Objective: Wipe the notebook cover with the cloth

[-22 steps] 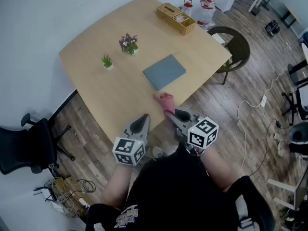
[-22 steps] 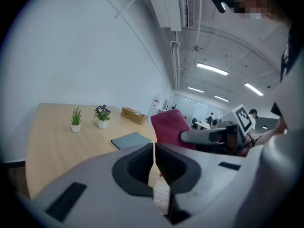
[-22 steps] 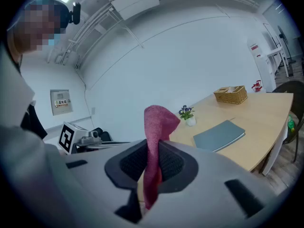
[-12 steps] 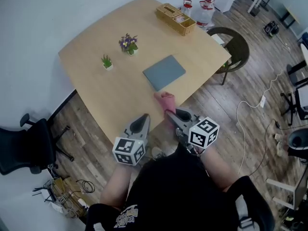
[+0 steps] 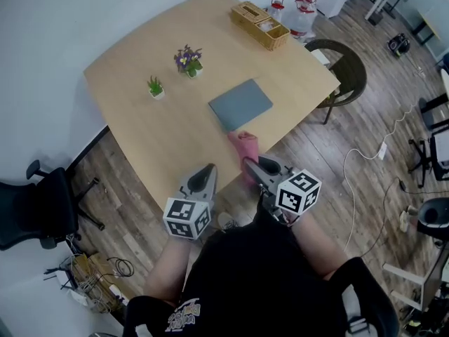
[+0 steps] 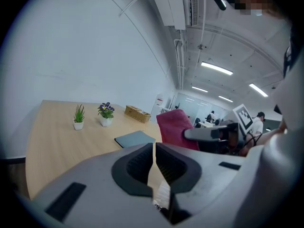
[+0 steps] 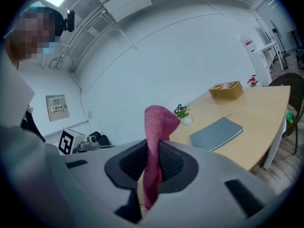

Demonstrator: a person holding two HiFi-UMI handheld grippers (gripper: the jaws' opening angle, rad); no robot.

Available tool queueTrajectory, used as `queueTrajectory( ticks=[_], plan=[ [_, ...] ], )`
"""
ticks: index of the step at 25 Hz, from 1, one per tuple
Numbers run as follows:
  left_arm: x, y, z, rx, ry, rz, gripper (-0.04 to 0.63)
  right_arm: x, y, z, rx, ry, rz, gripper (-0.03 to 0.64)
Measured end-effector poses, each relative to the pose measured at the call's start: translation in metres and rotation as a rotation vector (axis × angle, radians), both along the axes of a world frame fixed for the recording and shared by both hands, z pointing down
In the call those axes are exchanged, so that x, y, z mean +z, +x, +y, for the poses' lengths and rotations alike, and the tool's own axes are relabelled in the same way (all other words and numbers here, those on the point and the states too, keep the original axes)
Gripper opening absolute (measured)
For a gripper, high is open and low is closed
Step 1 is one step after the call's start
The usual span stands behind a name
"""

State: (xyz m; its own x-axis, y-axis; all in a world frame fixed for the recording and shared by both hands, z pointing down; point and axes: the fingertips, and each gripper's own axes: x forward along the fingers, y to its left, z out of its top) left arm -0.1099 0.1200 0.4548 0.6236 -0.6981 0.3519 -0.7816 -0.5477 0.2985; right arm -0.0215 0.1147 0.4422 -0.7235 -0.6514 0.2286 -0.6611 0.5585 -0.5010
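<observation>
A grey-blue notebook (image 5: 240, 104) lies flat on the wooden table (image 5: 161, 139), near its right front edge; it shows too in the left gripper view (image 6: 135, 138) and the right gripper view (image 7: 216, 133). My right gripper (image 5: 251, 164) is shut on a pink-red cloth (image 5: 244, 147), which sticks up from its jaws (image 7: 156, 127) and hangs just short of the notebook's near corner. The left gripper (image 5: 208, 172) is shut with nothing in it, held off the table's front edge beside the right one.
Two small potted plants (image 5: 156, 89) (image 5: 188, 62) stand behind the notebook. A wicker box (image 5: 259, 25) sits at the table's far corner. A dark chair (image 5: 346, 69) stands at the right side, an office chair (image 5: 35, 213) at the left; cables lie on the wooden floor.
The right gripper has lifted the cloth a little and carried it forward towards the notebook's near corner. The left gripper has hardly moved.
</observation>
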Motion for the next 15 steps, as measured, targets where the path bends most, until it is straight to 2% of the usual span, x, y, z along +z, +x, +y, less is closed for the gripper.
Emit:
queueTrajectory(
  ticks=[4, 15],
  plan=[
    [0.008, 0.006, -0.019, -0.023, -0.015, -0.011, 0.015, 0.002, 0.01, -0.023, -0.017, -0.007, -0.011, 0.057],
    [0.014, 0.038, -0.099, -0.171, -0.05, -0.033, 0.017, 0.012, 0.048, -0.12, -0.16, -0.05, -0.021, 0.057]
  ],
)
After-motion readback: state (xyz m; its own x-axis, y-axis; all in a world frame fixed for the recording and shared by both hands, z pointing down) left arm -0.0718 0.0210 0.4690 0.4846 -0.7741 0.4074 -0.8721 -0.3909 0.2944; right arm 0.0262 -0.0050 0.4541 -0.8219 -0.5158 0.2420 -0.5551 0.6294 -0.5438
